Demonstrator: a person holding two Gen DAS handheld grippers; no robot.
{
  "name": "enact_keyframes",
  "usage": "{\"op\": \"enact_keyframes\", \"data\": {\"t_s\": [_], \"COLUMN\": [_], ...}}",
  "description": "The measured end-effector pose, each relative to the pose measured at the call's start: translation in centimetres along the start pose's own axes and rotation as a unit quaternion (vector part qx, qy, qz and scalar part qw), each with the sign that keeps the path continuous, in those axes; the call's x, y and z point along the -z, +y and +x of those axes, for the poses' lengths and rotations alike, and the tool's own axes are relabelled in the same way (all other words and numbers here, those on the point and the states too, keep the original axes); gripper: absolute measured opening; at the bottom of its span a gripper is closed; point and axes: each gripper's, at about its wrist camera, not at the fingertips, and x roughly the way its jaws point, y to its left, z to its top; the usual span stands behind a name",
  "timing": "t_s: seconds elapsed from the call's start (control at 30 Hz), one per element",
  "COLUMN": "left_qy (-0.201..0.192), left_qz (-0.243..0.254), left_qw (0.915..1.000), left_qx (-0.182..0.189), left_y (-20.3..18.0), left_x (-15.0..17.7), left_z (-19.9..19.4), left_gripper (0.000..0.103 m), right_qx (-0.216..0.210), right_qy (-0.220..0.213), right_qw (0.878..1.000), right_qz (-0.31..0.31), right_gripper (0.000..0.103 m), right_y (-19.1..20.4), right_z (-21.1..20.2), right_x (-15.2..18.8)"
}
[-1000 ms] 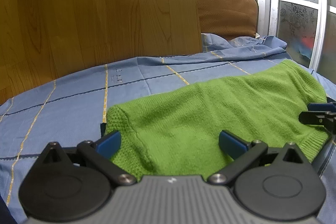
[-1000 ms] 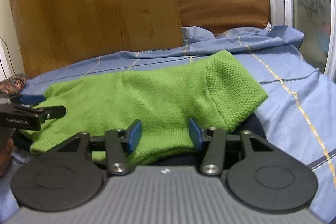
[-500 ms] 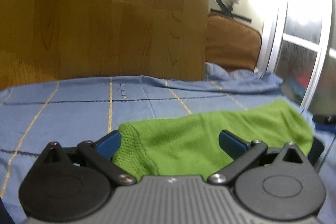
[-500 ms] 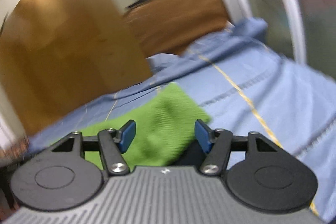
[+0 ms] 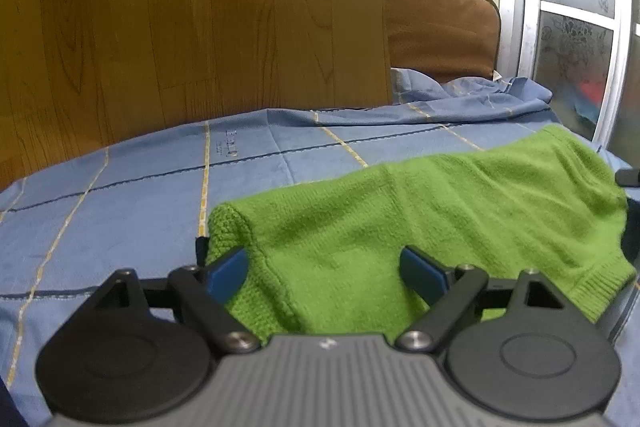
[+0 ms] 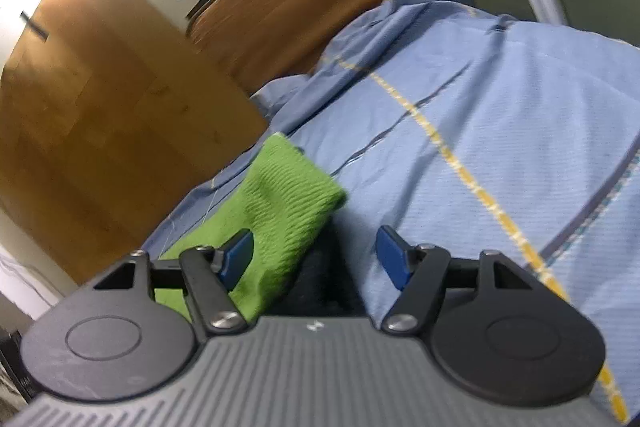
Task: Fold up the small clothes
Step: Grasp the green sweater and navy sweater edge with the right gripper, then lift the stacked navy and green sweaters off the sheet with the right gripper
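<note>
A green knitted sweater [image 5: 420, 215] lies flat across the blue checked bedsheet [image 5: 120, 195]. My left gripper [image 5: 324, 275] sits at its near edge. Its jaws are closing, with the sweater's knit between the blue pads [image 5: 226, 273], which do not pinch it. In the rolled right wrist view, my right gripper [image 6: 316, 259] hangs over the sweater's right end [image 6: 288, 203]. Its jaws are opening; the green knit runs under the left finger, and nothing is gripped. A dark garment [image 6: 320, 271] shows beneath the sweater there.
A tall wooden board [image 5: 200, 27] stands behind the bed, with a brown cushion [image 5: 440, 23] beside it. A frosted glass door with a white frame [image 5: 572, 67] borders the right side. Rumpled sheet [image 6: 400, 27] piles up near the cushion.
My right gripper has swung to the right and rolled, and its jaws have widened, so only the sweater's end stays in its view. The left gripper's jaws have narrowed slightly over the same spot.
</note>
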Motion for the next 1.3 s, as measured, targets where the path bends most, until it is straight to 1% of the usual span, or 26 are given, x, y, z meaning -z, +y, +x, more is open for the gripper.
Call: {"op": "enact_keyframes", "data": {"t_s": [0.03, 0.07, 0.1, 0.17, 0.23, 0.3, 0.4, 0.47, 0.53, 0.6, 0.67, 0.73, 0.77, 0.83, 0.87, 0.9, 0.93, 0.97, 1.0, 1.03, 1.1, 1.13, 1.17, 1.23, 1.27, 1.3], "left_qy": [0.001, 0.001, 0.0, -0.003, -0.017, -0.044, -0.089, -0.113, -0.132, -0.146, -0.159, -0.163, -0.16, -0.142, -0.128, -0.116, -0.103, -0.094, -0.086, -0.08, -0.067, -0.058, -0.047, -0.02, -0.008, -0.001], "left_qz": [-0.005, -0.007, -0.005, -0.004, -0.019, -0.064, -0.147, -0.19, -0.213, -0.223, -0.227, -0.226, -0.222, -0.214, -0.211, -0.207, -0.201, -0.196, -0.192, -0.189, -0.186, -0.186, -0.186, -0.189, -0.194, -0.197], "left_qw": [1.0, 1.0, 1.0, 1.0, 0.9995, 0.9959, 0.982, 0.9713, 0.9649, 0.9618, 0.9595, 0.9599, 0.9616, 0.9663, 0.969, 0.9713, 0.9741, 0.976, 0.9776, 0.9787, 0.9803, 0.9809, 0.9814, 0.9816, 0.981, 0.9805], "left_qx": [0.003, 0.004, 0.002, 0.002, 0.016, 0.046, 0.079, 0.088, 0.079, 0.064, 0.05, 0.033, 0.023, 0.008, 0.006, 0.007, 0.009, 0.01, 0.01, 0.01, 0.008, 0.004, 0.0, -0.009, -0.009, -0.009], "left_y": [0.2, 0.2, 0.1, 0.2, 0.8, 2.3, 5.3, 7.3, 8.9, 10.1, 10.9, 11.3, 11.3, 11.1, 10.9, 10.5, 10.2, 10.1, 9.8, 9.5, 9.1, 8.9, 8.8, 8.7, 8.7, 8.8], "left_x": [0.0, 0.0, 0.1, 0.2, 0.1, -0.3, -1.1, -1.3, -1.3, -1.3, -1.2, -0.9, -0.9, -0.9, -0.9, -0.8, -0.8, -0.7, -0.7, -0.7, -0.8, -0.8, -0.6, -0.2, 0.2, 0.7], "left_z": [0.0, 0.0, 0.0, -0.3, -0.9, -2.1, -4.4, -6.0, -7.7, -9.1, -10.5, -11.2, -11.3, -10.7, -10.2, -9.9, -9.1, -8.6, -8.0, -7.4, -6.4, -5.7, -5.1, -4.0, -3.6, -3.4], "left_gripper": [0.086, 0.086, 0.086, 0.085, 0.085, 0.086, 0.087, 0.087, 0.088, 0.089, 0.091, 0.093, 0.094, 0.094, 0.094, 0.094, 0.094, 0.095, 0.095, 0.095, 0.095, 0.095, 0.093, 0.092, 0.092, 0.093], "right_qx": [-0.001, -0.005, -0.012, 0.0, -0.003, -0.028, -0.061, -0.093, -0.115, -0.137, -0.157, -0.161, -0.158, -0.151, -0.165, -0.162, -0.167, -0.191, -0.213, -0.225, -0.222, -0.217, -0.209, -0.197, -0.196, -0.192], "right_qy": [0.002, 0.01, 0.025, 0.032, 0.03, 0.012, -0.002, 0.003, 0.015, 0.033, 0.06, 0.096, 0.118, 0.17, 0.155, 0.148, 0.15, 0.152, 0.151, 0.146, 0.121, 0.105, 0.09, 0.069, 0.065, 0.07], "right_qw": [1.0, 1.0, 0.999, 0.999, 0.999, 0.998, 0.99, 0.98, 0.967, 0.949, 0.928, 0.907, 0.898, 0.883, 0.879, 0.871, 0.867, 0.865, 0.866, 0.869, 0.877, 0.883, 0.892, 0.915, 0.923, 0.929], "right_qz": [-0.011, -0.018, -0.019, -0.028, -0.032, -0.057, -0.126, -0.175, -0.227, -0.281, -0.333, -0.378, -0.392, -0.41, -0.42, -0.44, -0.446, -0.438, -0.425, -0.416, -0.409, -0.403, -0.39, -0.346, -0.326, -0.308], "right_gripper": [0.069, 0.056, 0.046, 0.029, 0.026, 0.025, 0.025, 0.025, 0.025, 0.024, 0.024, 0.023, 0.024, 0.024, 0.025, 0.033, 0.04, 0.054, 0.055, 0.055, 0.054, 0.054, 0.054, 0.05, 0.044, 0.041], "right_y": [0.3, 0.7, 0.9, 1.7, 2.8, 5.1, 10.2, 14.2, 18.1, 21.8, 24.9, 27.1, 27.6, 27.7, 27.5, 27.9, 28.1, 27.9, 27.5, 26.8, 25.7, 25.1, 24.2, 22.1, 21.3, 20.5], "right_z": [0.2, 0.5, 0.9, 1.2, 0.8, -0.2, -1.2, -1.1, -0.5, 0.7, 2.3, 4.4, 5.5, 8.3, 8.1, 7.6, 7.1, 6.1, 5.4, 4.4, 2.4, 1.8, 1.2, 0.5, 0.5, 0.7], "right_x": [0.2, 0.3, 0.6, 1.0, 0.6, 0.1, 0.0, 0.5, 1.8, 3.8, 6.5, 9.6, 11.1, 13.8, 14.8, 15.1, 14.9, 14.3, 13.5, 12.7, 11.6, 10.8, 9.8, 7.9, 7.2, 6.8]}}
